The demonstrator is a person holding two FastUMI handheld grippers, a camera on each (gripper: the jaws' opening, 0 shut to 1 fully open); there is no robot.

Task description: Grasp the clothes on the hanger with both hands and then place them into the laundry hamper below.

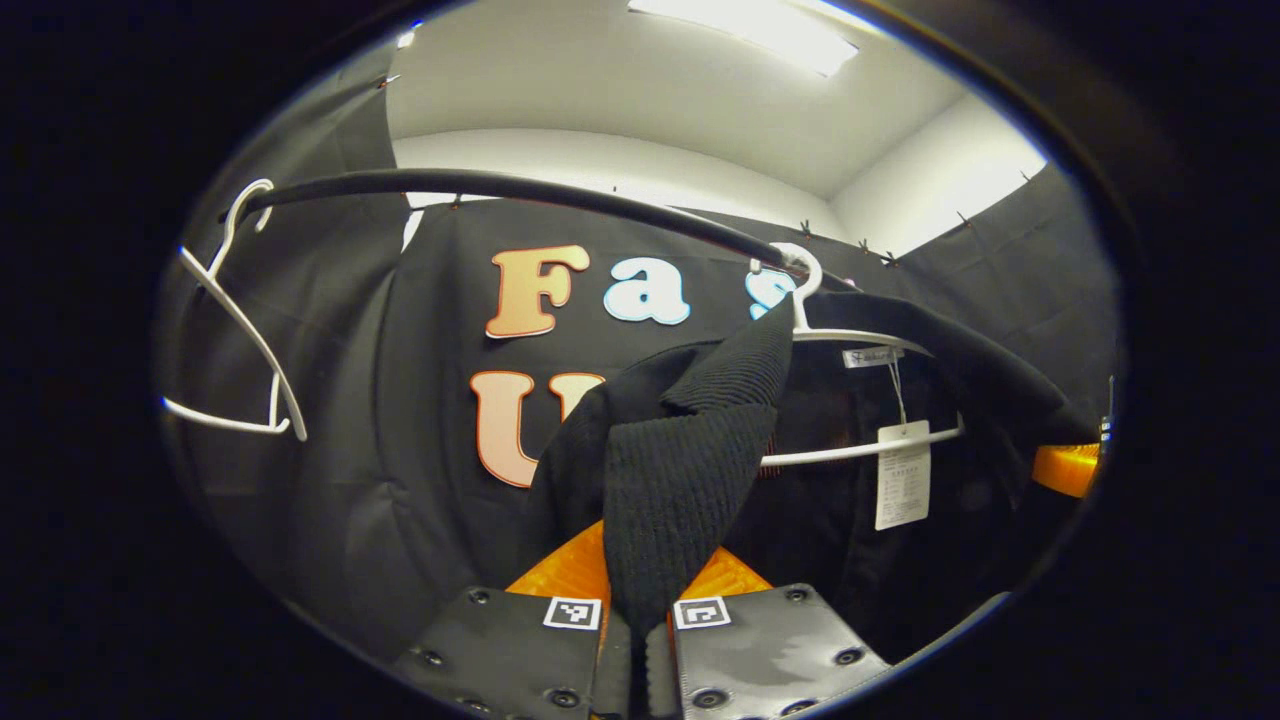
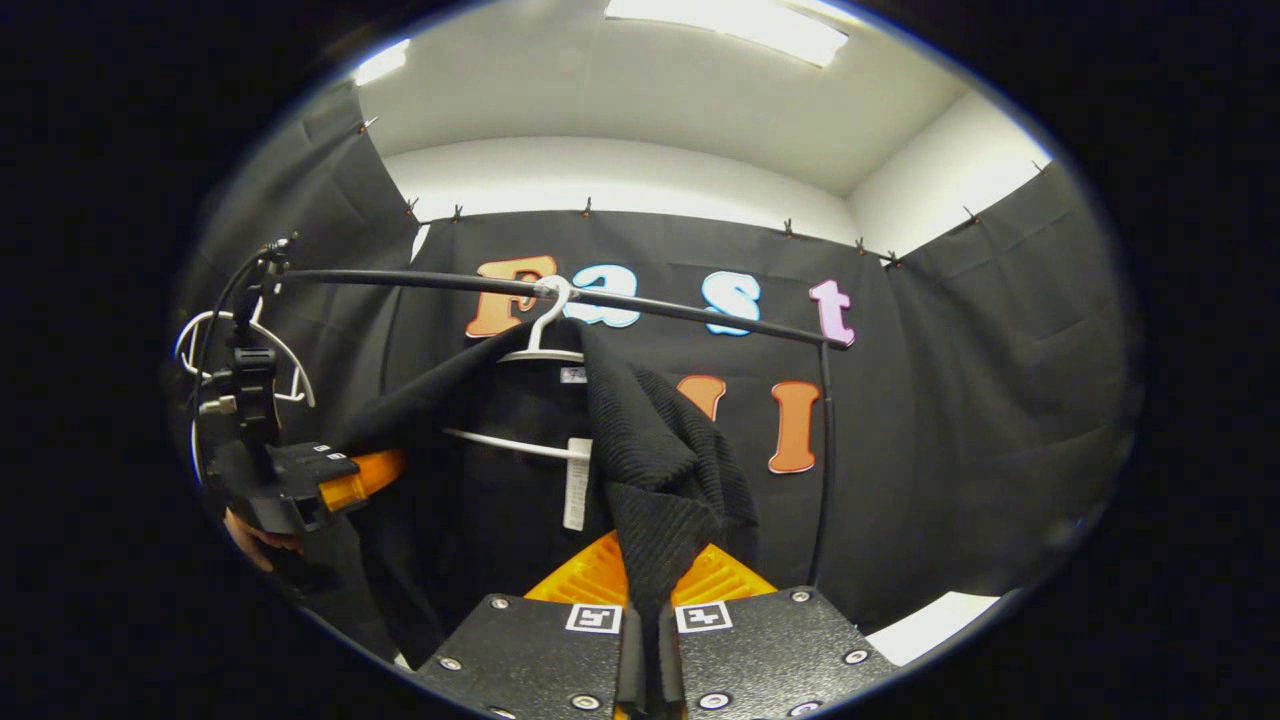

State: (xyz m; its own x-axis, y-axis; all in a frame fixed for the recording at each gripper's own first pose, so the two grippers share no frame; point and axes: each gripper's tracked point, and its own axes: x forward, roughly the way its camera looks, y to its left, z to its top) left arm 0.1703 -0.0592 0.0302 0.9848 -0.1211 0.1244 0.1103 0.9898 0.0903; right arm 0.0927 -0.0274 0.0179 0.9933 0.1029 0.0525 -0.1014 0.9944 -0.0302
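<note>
From the left gripper view I see my left gripper (image 1: 637,610) clamped on a fold of the black ribbed garment (image 1: 690,450); the knit runs up from between the orange fingers (image 1: 565,570) toward the white hanger (image 1: 800,300), which hooks over the black rail (image 1: 520,188); the cloth is pinched right at the tips, with both pads pressing on it. A paper tag (image 1: 903,475) dangles from the hanger's inner side, just right of the held fold; an empty white hanger (image 1: 240,330) hangs on the rail well off to the left; the tip of the other gripper's orange finger peeks in at the far right edge, against the garment's other shoulder.

From the right gripper view my right gripper (image 2: 648,610) is likewise closed on the garment (image 2: 650,470); a ribbed fold drops straight down into the gap between its fingers (image 2: 590,575). The garment is draped on its hanger (image 2: 545,330) under the rail (image 2: 650,300). The left gripper (image 2: 350,485) shows at the left, its orange finger touching the garment's far shoulder; a hand (image 2: 255,540) holds it from below.
</note>
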